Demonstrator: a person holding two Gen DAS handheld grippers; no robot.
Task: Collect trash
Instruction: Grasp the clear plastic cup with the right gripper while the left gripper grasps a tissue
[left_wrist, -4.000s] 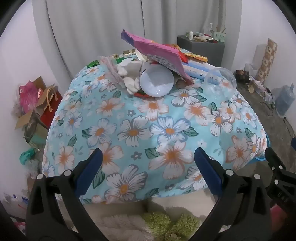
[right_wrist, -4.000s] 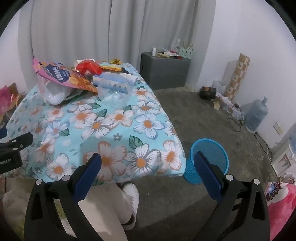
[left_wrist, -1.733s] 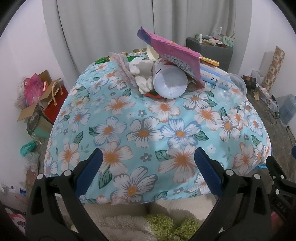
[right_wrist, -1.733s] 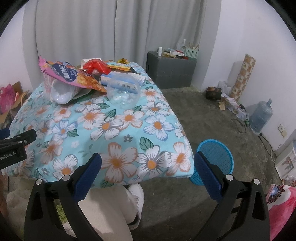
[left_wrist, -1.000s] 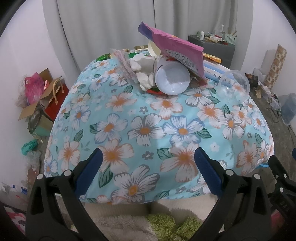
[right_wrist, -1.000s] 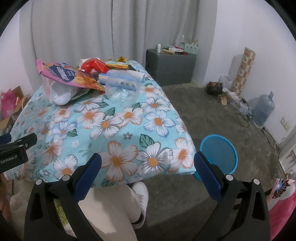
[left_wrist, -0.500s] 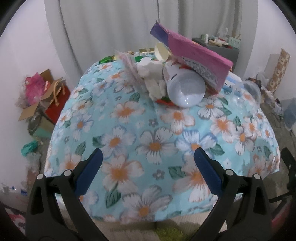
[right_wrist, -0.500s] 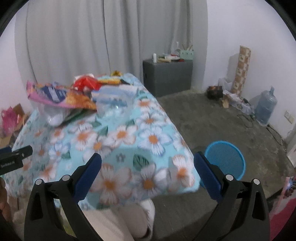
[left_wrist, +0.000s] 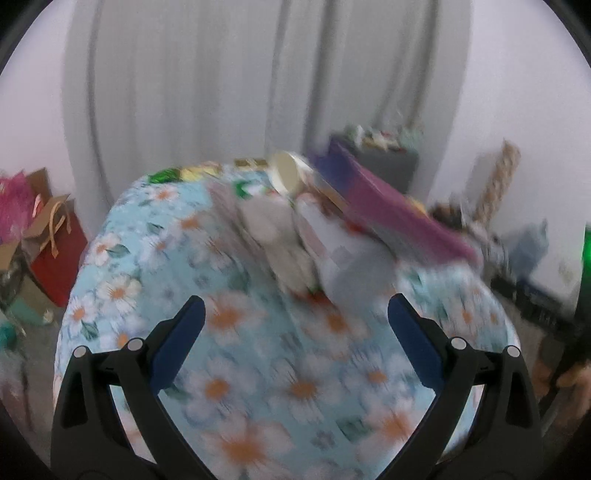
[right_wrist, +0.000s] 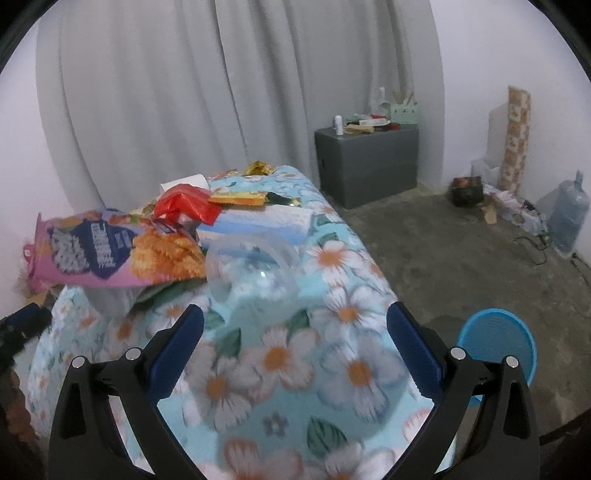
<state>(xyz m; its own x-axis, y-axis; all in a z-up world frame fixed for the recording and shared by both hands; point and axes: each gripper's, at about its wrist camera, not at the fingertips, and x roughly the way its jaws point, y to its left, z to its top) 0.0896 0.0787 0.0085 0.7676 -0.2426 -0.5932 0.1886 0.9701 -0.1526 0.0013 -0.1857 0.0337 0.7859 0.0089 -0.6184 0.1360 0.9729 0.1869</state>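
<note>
Progress: nothing collected, judging by these views. All the trash sits in a heap on the table (right_wrist: 351, 369), which is draped in a flowered cloth. The blue bin (right_wrist: 495, 343) stands on the floor at the lower right of the right wrist view, beside the table's corner; no contents can be made out in it. The whole job appears to be left.

Left gripper (left_wrist: 295, 325): tongs spread wide apart, nothing between them, low in the frame over the near part of the cloth. This view is heavily blurred.

Right gripper (right_wrist: 294, 332): tongs likewise wide apart and empty, at the bottom of the frame, short of the heap.

Trash, right wrist view:
- Clear plastic cup (right_wrist: 255, 273), centre of frame, lying on its side; long axis seems to run roughly toward the camera, though which end is the mouth is hard to tell.
- Pink snack bag (right_wrist: 114, 254), centre left, lying flattish over other items, long axis running left to right.
- Red wrapper (right_wrist: 184, 206), crumpled, above the bag.
- White and blue box (right_wrist: 258, 225), behind the cup, long axis left to right.

Trash, left wrist view:
- White cup (left_wrist: 347, 266), centre of frame, on its side under the bag, its round end angled toward the lower right; blurred.
</note>
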